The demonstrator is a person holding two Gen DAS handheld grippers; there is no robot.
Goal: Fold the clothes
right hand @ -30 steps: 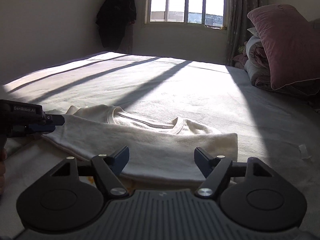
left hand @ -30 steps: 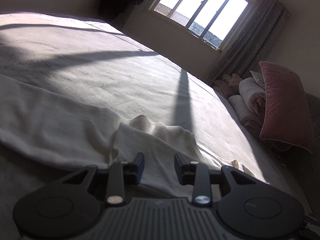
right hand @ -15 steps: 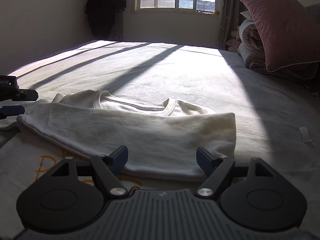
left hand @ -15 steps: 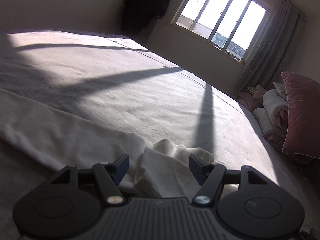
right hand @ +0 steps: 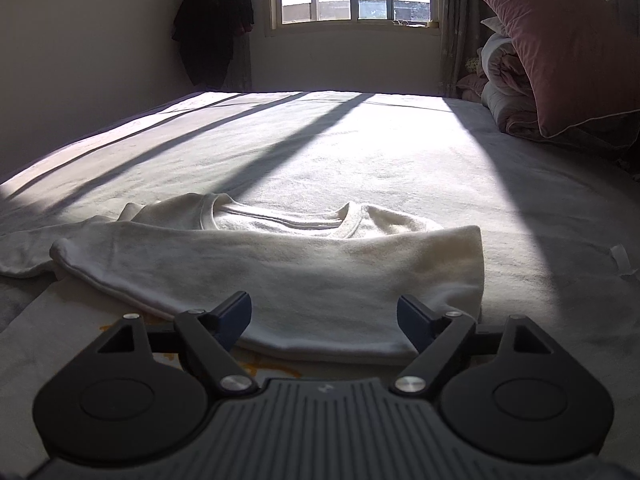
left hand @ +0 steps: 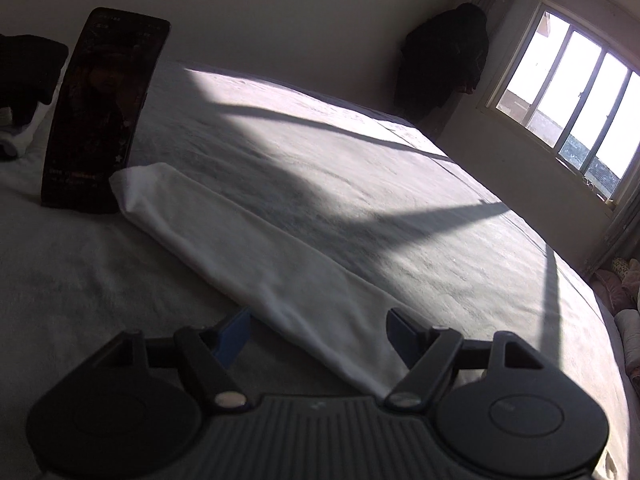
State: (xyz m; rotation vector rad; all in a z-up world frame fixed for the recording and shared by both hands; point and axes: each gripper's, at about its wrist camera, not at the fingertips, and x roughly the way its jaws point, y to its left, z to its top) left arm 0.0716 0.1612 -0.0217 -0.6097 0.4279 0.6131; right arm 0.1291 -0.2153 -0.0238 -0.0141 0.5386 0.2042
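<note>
Now both tongs — left (left hand: 318,330), right (right hand: 325,316) — have just opened, gaping empty over the cream sweatshirt (right hand: 280,264).

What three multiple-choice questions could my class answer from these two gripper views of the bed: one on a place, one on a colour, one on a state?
1. Where does the phone stand?
A. propped upright on the bed near the end of the sleeve
B. on the windowsill
C. on the pillow

2. What colour is the big pillow?
A. green
B. dusty pink
C. yellow

3. How is the right gripper?
A. shut on the collar
B. shut on the pillow
C. open, gripping nothing

Answers:
1 A: the phone stands on the bed, with the sleeve end beside its base.
2 B: the pillow at the headboard side is pink.
3 C: the right gripper has its jaws spread, pads clear of the cream sweatshirt.
</note>
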